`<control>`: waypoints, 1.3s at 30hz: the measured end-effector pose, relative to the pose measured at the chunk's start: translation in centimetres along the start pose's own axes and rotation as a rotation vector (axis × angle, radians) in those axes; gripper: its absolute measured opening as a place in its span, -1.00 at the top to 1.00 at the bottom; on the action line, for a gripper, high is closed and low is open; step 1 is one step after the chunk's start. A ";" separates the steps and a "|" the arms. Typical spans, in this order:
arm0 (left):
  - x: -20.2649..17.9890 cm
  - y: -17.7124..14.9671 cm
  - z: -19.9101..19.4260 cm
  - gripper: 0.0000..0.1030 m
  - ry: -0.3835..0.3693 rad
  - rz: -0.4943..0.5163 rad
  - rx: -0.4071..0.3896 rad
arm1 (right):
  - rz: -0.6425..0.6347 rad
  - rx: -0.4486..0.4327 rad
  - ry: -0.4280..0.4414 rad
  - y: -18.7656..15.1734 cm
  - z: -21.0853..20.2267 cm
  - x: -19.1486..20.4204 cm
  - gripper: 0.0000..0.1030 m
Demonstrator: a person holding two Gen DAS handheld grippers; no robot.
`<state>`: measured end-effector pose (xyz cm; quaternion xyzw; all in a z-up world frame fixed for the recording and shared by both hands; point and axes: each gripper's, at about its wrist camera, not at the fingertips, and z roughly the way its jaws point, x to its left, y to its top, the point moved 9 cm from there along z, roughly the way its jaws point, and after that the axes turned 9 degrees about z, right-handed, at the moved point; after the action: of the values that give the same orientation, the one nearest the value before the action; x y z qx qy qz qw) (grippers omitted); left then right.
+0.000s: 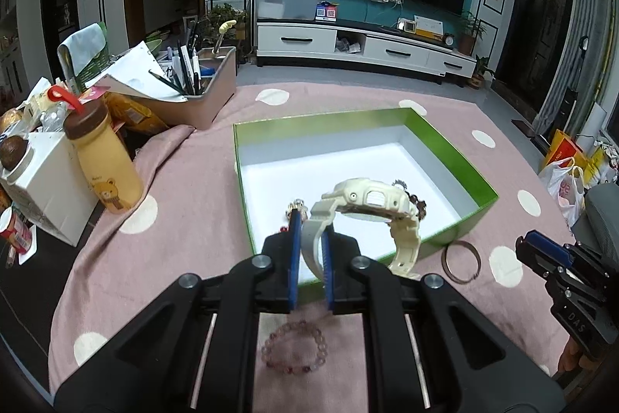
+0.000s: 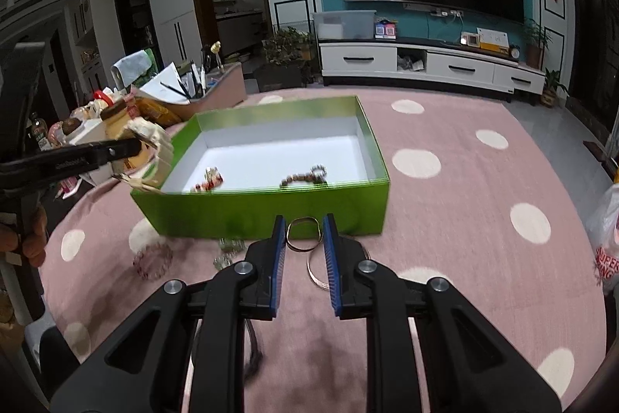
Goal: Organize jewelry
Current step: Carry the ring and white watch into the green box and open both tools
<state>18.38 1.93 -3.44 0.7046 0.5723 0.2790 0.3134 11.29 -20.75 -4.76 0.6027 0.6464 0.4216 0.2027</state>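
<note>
Holding the watch over the box, with loose pieces left to gather

Gripping 1 strap of the cream watch (image 1: 363,204), the left gripper (image 1: 309,250) has its jaws drawn narrow on the band, and the watch hangs above the near-left part of the green box (image 1: 448,146). My judgement is that the watch is light but lopsided: the chunky case sits at the far end of a bendy resin strap, so it will swing and droop from this hold. A grip closer to the case would steady it. The strap looks smooth, so the ribbed blue pads matter.

The right gripper (image 2: 303,250) hovers low over the pink dotted tabletop (image 2: 445,258) just in front of the box, jaws moderately apart and holding nothing. A thin metal bangle (image 2: 303,233) lies flat between their tips. It seems stiff and slippery, best pinched across its rim.

Counting what shows:
- 1 watch, held.
- 2 pieces inside the box: a dark bead bracelet (image 2: 305,177) and a small red-and-gold piece (image 2: 209,180).
- 1 pink bead bracelet (image 1: 296,349) on the tabletop; probably floppy, easy to pinch anywhere.
- At least 2 metal bangles in front of the box; blur hides more.
- 1 small clear item (image 2: 228,250) I cannot identify.
</note>
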 end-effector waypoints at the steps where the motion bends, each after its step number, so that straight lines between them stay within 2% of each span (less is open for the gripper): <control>1: 0.1 0.3 0.4 0.81 -0.001 -0.002 0.002 | 0.000 -0.005 0.004 0.5 0.2 0.2 0.62; 7: 0.2 1.7 3.0 0.81 0.000 -0.004 0.021 | -0.022 -0.031 0.022 3.5 2.1 1.3 0.62; 15: -0.6 2.6 6.3 0.81 -0.002 0.020 0.052 | -0.036 -0.019 0.014 5.8 5.5 1.6 0.62; 35: -2.2 2.6 10.4 0.77 -0.013 0.071 0.115 | 0.004 0.093 -0.013 5.5 11.6 0.4 0.61; 37: -2.3 2.6 10.5 0.67 -0.012 0.074 0.114 | 0.017 0.102 -0.015 5.4 11.9 0.3 0.54; 39: -2.5 2.5 10.4 0.62 -0.016 0.074 0.114 | 0.024 0.100 -0.016 5.3 11.8 0.3 0.38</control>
<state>27.35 -2.15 -8.36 0.7441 0.5582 0.2519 0.2668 23.62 -17.37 -7.14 0.6232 0.6578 0.3864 0.1722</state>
